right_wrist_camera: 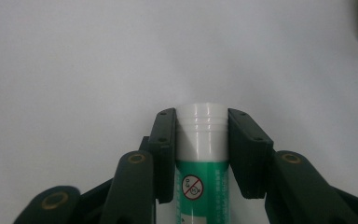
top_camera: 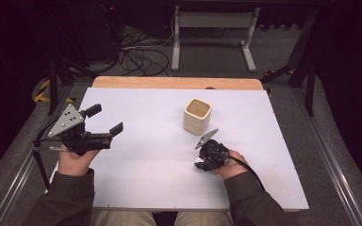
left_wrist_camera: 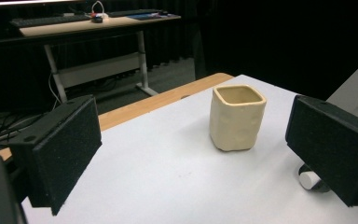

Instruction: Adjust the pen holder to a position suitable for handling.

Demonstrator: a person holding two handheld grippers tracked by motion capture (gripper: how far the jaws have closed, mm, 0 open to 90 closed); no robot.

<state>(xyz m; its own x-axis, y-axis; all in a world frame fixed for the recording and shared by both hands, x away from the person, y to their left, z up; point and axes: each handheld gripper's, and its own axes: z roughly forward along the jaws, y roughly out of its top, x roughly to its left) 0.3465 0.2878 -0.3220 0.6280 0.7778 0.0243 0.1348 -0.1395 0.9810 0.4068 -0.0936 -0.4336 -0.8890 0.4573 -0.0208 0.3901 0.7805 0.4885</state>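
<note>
One cup on an otherwise open desk

The cream square cup (top_camera: 197, 116) stands upright toward the far middle of the desk (top_camera: 146, 179) and is the single obstacle on the white surface. The left hand-held gripper (top_camera: 107, 119), jaws wide apart, has bare desk between it and the cup. The right hand-held gripper (top_camera: 201, 165), clamped on a green-and-white tube (right_wrist_camera: 202, 158), sits just in front of the cup, with a narrow strip of surface between them.

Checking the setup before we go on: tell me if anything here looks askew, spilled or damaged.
Nothing stands out. The cream cup stands upright on the white table, with no spill around it. The right gripper is clamped squarely on a green-and-white tube.
</note>
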